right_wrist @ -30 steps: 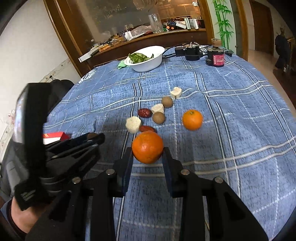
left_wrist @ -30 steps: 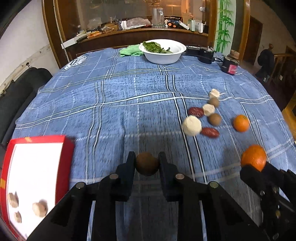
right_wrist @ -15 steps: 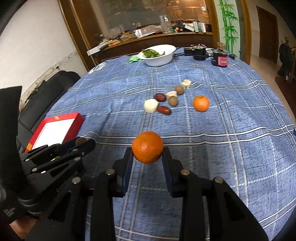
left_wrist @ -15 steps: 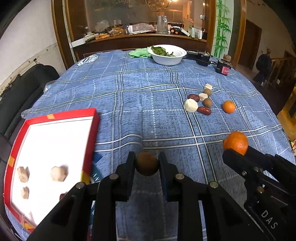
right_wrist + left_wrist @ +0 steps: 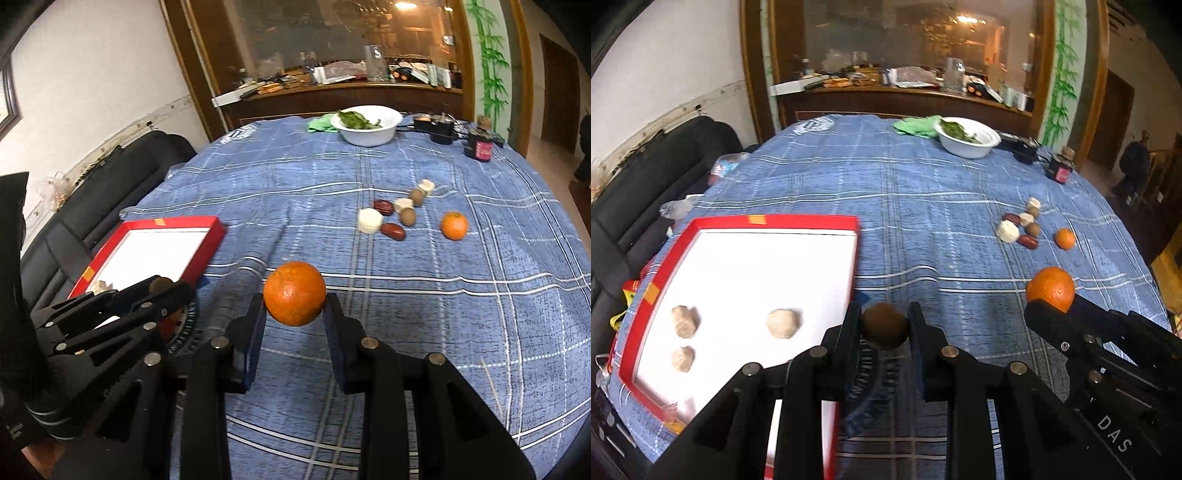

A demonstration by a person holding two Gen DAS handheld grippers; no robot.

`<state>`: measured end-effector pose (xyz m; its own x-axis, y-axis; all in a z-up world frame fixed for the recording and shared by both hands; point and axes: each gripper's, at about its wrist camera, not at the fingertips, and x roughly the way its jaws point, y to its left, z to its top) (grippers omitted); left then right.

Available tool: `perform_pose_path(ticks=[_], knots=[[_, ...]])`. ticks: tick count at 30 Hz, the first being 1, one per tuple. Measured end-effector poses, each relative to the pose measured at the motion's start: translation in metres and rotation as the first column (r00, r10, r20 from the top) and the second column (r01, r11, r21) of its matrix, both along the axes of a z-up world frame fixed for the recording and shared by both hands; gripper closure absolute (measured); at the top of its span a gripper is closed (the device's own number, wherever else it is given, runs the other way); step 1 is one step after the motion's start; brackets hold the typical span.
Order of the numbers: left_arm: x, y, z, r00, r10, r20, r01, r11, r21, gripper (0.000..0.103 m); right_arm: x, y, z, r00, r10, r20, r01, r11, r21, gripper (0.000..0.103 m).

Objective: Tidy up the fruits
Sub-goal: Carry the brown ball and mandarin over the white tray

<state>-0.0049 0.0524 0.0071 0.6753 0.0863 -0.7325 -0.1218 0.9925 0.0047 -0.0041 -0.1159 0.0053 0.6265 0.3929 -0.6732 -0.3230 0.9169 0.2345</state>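
Observation:
My left gripper [image 5: 884, 326] is shut on a small brown round fruit [image 5: 885, 325], held above the near right edge of a red tray [image 5: 798, 222] with a white floor. Three pale lumps [image 5: 781, 323] lie in the tray. My right gripper [image 5: 294, 295] is shut on an orange [image 5: 294, 292], held above the blue cloth to the right of the tray [image 5: 173, 223]. The orange also shows in the left wrist view [image 5: 1050, 288]. A second orange [image 5: 454, 225] and a cluster of small brown, red and white fruits [image 5: 391, 218] lie on the cloth further off.
A white bowl of greens [image 5: 367, 123] stands at the table's far side beside a green cloth [image 5: 321, 123], black devices [image 5: 439, 127] and a dark jar [image 5: 480, 144]. A black sofa [image 5: 110, 184] lies left of the table. A cluttered wooden counter stands behind.
Both grippers have drawn back and to the left with their fruits. The red tray has come much closer under the left gripper. The loose fruits look further away.

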Motion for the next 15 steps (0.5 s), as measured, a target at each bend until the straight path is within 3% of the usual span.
perform_pose_path(ticks=[15], knots=[[-0.014,0.065,0.005,0.99,0.138,0.018,-0.138,0.99,-0.027,0.079,-0.002,0.066,0.017,0.99,0.132,0.041,-0.131,0.991,-0.011,0.069]])
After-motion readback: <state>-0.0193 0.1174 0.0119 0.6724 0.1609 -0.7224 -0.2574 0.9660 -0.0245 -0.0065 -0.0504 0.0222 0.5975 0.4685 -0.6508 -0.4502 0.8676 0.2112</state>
